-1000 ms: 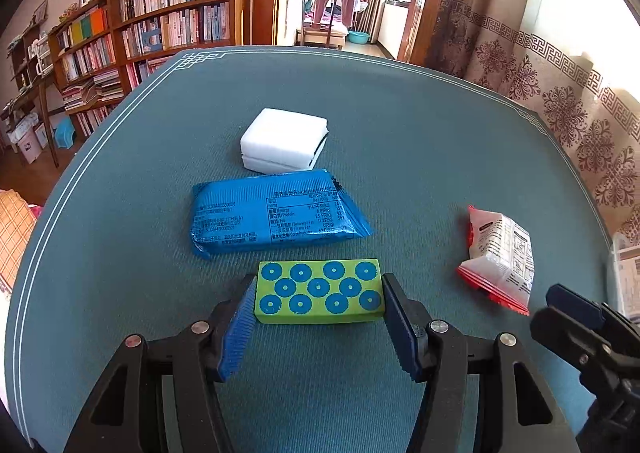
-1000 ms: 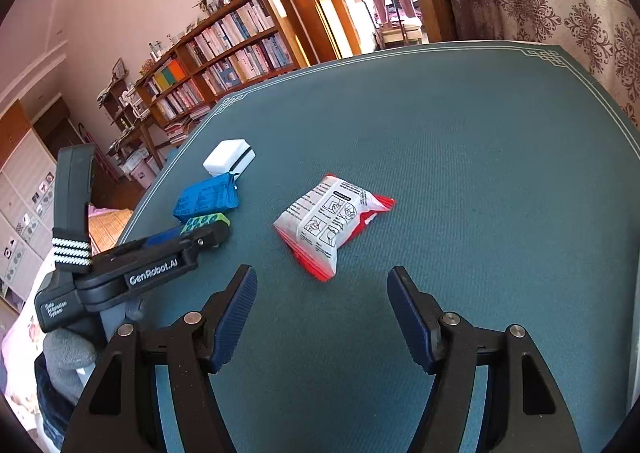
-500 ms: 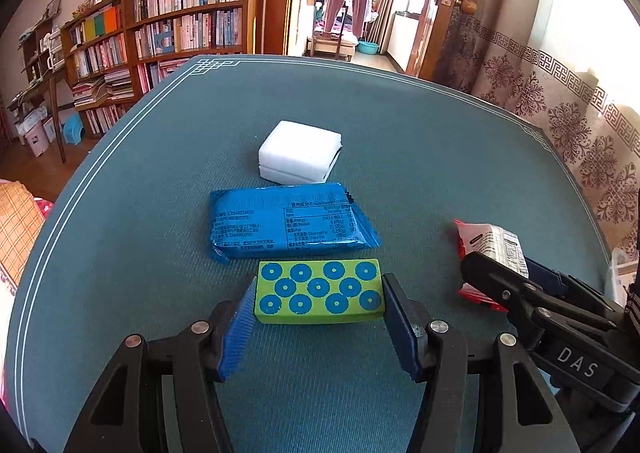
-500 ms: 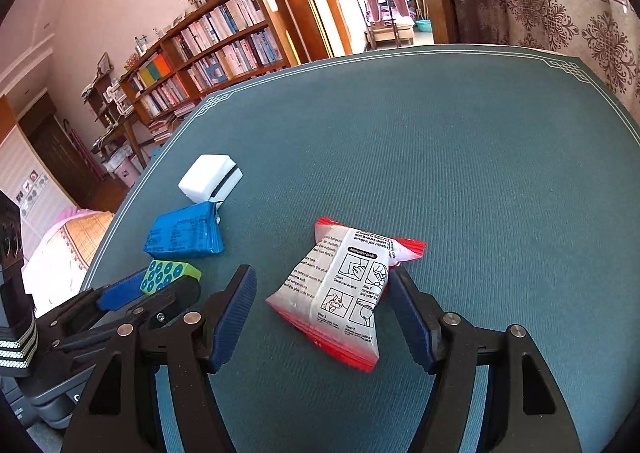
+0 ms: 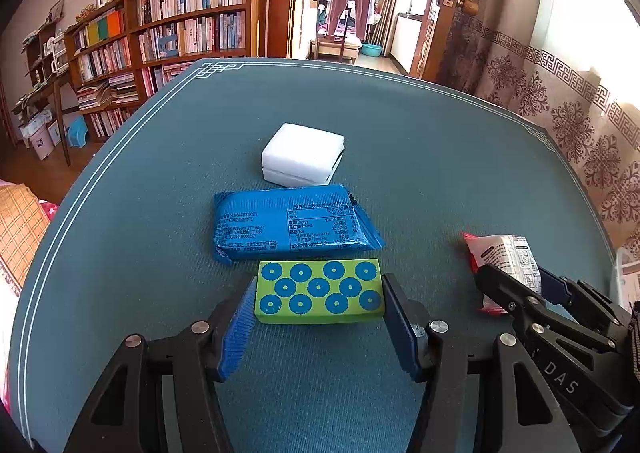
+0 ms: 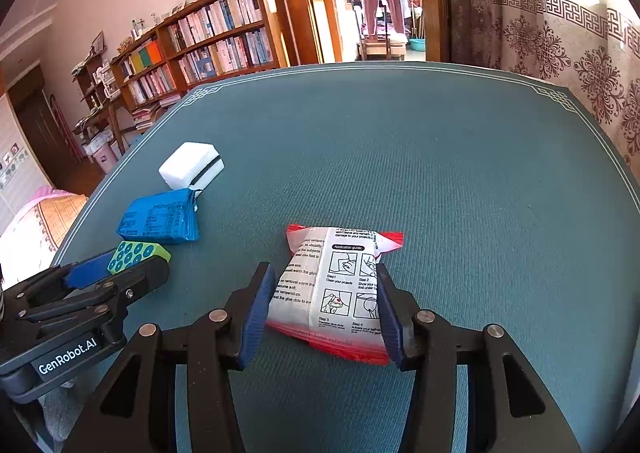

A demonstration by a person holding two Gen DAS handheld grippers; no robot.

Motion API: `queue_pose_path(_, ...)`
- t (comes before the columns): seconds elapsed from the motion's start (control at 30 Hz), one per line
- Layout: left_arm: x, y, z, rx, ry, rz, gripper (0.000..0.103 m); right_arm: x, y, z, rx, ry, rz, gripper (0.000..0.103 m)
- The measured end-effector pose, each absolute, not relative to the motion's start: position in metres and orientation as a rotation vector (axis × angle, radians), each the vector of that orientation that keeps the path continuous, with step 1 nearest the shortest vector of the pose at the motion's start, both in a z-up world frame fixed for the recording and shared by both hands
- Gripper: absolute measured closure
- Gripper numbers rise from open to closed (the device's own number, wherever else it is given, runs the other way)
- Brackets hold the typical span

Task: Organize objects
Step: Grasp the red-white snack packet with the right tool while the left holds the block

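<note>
A green block with blue dots point(image 5: 320, 291) lies on the teal table point(image 5: 440, 173), and my left gripper point(image 5: 318, 287) is shut on its two short ends. Right behind the block lies a blue snack packet point(image 5: 288, 225), and behind that a white box point(image 5: 302, 159). To the right, a red-and-white packet point(image 6: 328, 285) lies between the pads of my right gripper point(image 6: 324, 281). Its jaws are closing and both pads touch the packet's sides. In the right wrist view my left gripper point(image 6: 120, 265) shows at the left with the green block point(image 6: 136, 255).
The table's white-lined edge point(image 5: 80, 205) curves round the left and far sides. Bookshelves point(image 5: 168, 37) stand beyond it, and a patterned curtain point(image 5: 560, 109) hangs at the right. The teal cloth stretches bare past the white box point(image 6: 190, 169).
My right gripper moved forward around the red-and-white packet and its jaws drew in against it. The left gripper and the green block stayed put.
</note>
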State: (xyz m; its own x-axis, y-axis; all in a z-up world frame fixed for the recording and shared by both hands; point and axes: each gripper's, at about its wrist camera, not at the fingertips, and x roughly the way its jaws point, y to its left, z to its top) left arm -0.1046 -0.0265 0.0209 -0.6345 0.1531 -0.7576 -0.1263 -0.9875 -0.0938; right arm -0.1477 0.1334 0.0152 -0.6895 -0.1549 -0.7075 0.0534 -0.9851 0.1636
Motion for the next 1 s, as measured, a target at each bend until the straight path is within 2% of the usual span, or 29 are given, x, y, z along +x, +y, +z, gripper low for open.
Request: queue_pose_path(1.0,-0.077,0.018,0.022,-1.181,0.106,2.614,0.04,-0.031,0.2,0.065,1.015,-0.323,-2.938,0.053)
